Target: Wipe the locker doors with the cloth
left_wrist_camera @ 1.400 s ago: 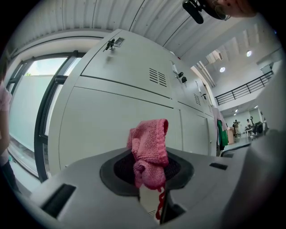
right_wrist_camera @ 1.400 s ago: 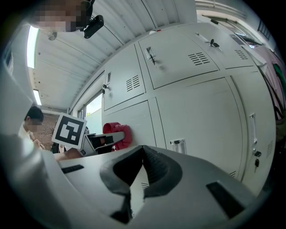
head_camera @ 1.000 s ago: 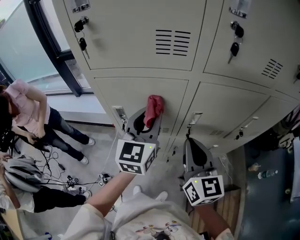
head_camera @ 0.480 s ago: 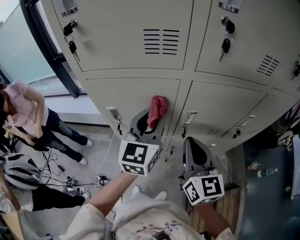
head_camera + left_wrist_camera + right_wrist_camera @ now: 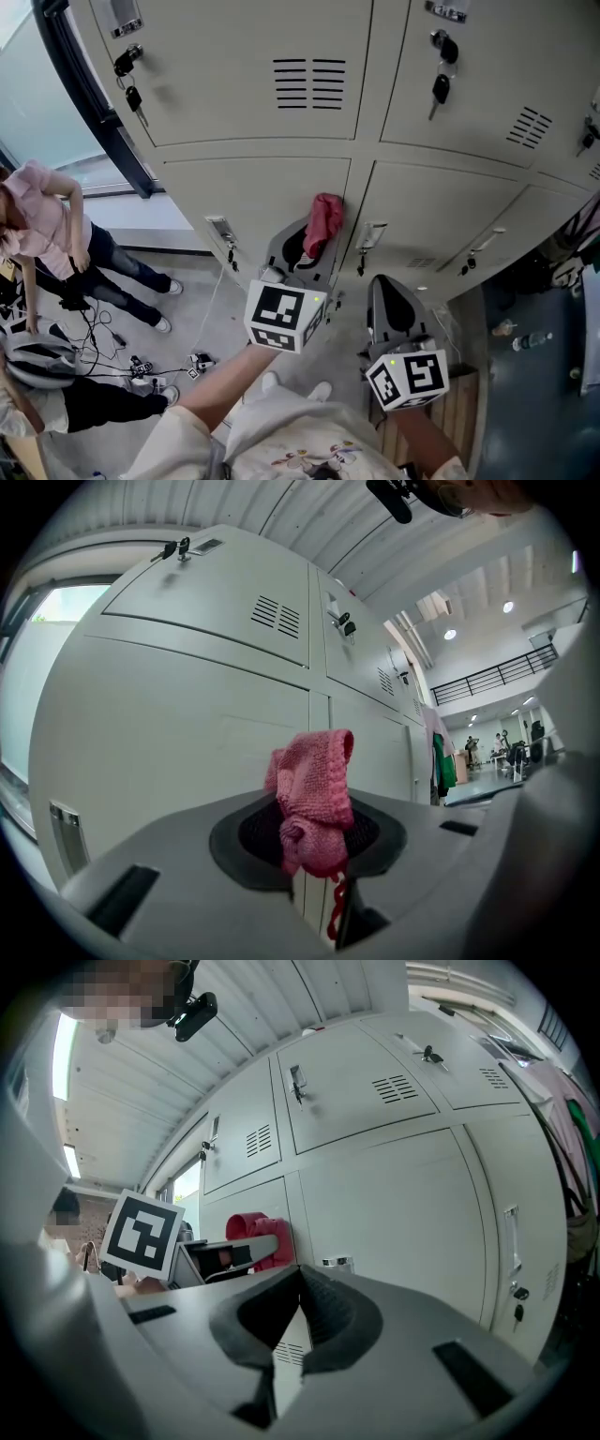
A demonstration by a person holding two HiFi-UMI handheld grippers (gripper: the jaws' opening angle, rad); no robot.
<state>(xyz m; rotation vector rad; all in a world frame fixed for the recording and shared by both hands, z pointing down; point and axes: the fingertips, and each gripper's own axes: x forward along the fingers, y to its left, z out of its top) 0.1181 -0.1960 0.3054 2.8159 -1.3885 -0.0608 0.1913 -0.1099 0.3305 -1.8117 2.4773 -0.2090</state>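
A pink knitted cloth (image 5: 323, 223) is pinched in my left gripper (image 5: 307, 246), which is shut on it and holds it up against a beige middle-row locker door (image 5: 253, 187). In the left gripper view the cloth (image 5: 314, 794) bunches up out of the jaws (image 5: 309, 841), just in front of the door (image 5: 169, 724). My right gripper (image 5: 389, 302) hangs lower and to the right, shut with nothing in it, its pads meeting at the tips (image 5: 300, 1279). From the right gripper view the cloth (image 5: 251, 1237) shows at the left.
Keys (image 5: 438, 89) hang from the upper locker locks, and small handles (image 5: 370, 234) stick out of the middle doors. A person (image 5: 56, 225) stands at the left by a window (image 5: 37, 84), with cables (image 5: 141, 361) on the floor. A green garment (image 5: 442, 761) hangs at the lockers' far end.
My left gripper has carried the cloth to the right across the door, closer to the seam between the two middle doors. The right gripper has hardly moved.
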